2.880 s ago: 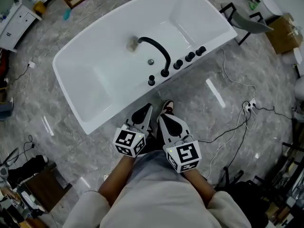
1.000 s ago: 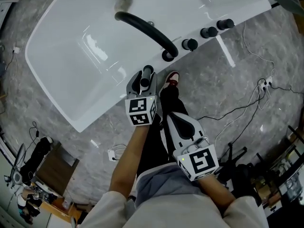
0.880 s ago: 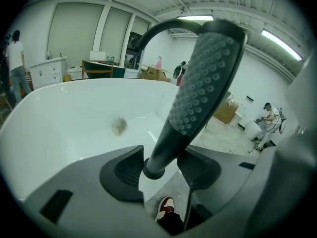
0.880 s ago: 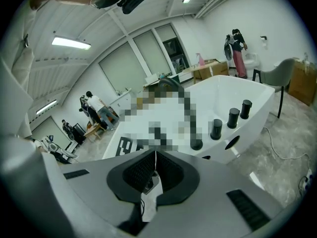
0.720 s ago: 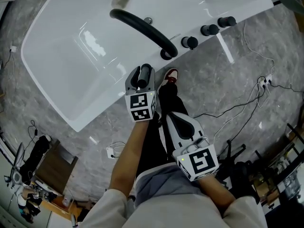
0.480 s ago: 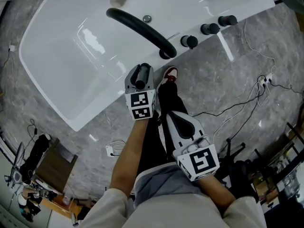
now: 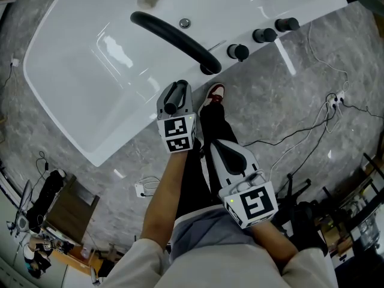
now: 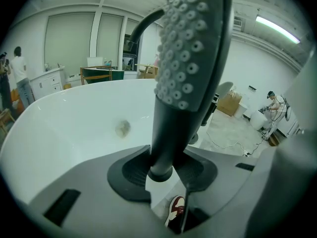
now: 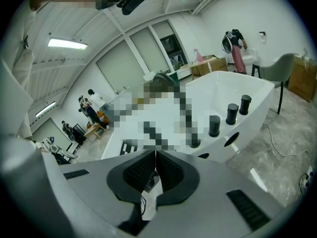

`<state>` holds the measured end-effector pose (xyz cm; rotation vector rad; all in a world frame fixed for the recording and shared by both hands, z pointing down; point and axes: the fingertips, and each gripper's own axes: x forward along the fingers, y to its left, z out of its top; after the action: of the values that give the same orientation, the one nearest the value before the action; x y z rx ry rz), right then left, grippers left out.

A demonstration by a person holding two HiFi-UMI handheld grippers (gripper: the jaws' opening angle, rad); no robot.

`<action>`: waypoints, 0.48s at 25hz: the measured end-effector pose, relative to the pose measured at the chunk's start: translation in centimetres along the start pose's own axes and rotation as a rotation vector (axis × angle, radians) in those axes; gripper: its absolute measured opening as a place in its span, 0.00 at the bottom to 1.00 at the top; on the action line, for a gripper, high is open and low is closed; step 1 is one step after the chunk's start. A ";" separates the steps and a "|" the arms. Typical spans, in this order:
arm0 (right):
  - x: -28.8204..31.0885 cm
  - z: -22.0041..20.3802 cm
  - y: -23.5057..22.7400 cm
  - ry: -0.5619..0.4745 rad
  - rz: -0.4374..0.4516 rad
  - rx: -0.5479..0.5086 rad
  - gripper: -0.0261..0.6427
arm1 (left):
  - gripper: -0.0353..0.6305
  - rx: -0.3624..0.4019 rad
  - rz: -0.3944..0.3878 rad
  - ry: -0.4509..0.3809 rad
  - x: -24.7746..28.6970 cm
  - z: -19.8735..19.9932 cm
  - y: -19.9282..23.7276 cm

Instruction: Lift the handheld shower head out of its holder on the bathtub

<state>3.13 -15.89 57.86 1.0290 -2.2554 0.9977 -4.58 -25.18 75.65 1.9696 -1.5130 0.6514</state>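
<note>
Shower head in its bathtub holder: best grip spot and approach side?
Grip the narrow round stem below the nozzle face of the shower head, from the floor side of the bathtub rim; it stands clear there. The left claw is closing round that stem.

One white oval bathtub (image 7: 72,71) stands on the grey marbled floor (image 7: 288,119). Its rim carries one black curved spout (image 7: 174,38), one black handheld shower head (image 8: 190,48) and three black round knobs (image 7: 262,35) in a row. One small round metal fitting (image 7: 185,23) sits inside the tub. One red-and-white shoe (image 7: 215,93) shows beside it.
</note>
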 end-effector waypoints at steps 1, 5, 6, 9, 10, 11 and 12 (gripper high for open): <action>0.0 -0.1 0.1 0.001 0.002 -0.001 0.07 | 0.26 0.002 0.000 0.002 0.0 0.0 0.0; 0.1 0.1 0.2 -0.004 0.003 -0.005 0.07 | 0.26 0.027 -0.010 0.015 -0.2 0.0 -0.4; 0.0 0.2 0.2 -0.006 0.001 -0.005 0.07 | 0.26 0.021 -0.008 0.016 -0.3 0.0 -0.4; -0.1 0.4 0.3 -0.014 -0.001 -0.007 0.07 | 0.26 -0.028 0.004 0.019 -0.6 0.0 -0.1; -0.1 0.5 0.3 -0.016 -0.002 -0.008 0.07 | 0.26 -0.039 0.006 0.022 -0.7 0.1 0.1; -0.1 0.6 0.4 -0.018 -0.002 -0.010 0.07 | 0.26 -0.042 0.007 0.025 -0.8 0.2 0.1; -0.1 0.7 0.5 -0.021 -0.002 -0.011 0.07 | 0.26 -0.039 0.005 0.028 -0.9 0.3 0.1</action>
<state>2.73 -16.18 57.10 1.0409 -2.2739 0.9769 -4.90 -24.78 74.82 1.9206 -1.5036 0.6447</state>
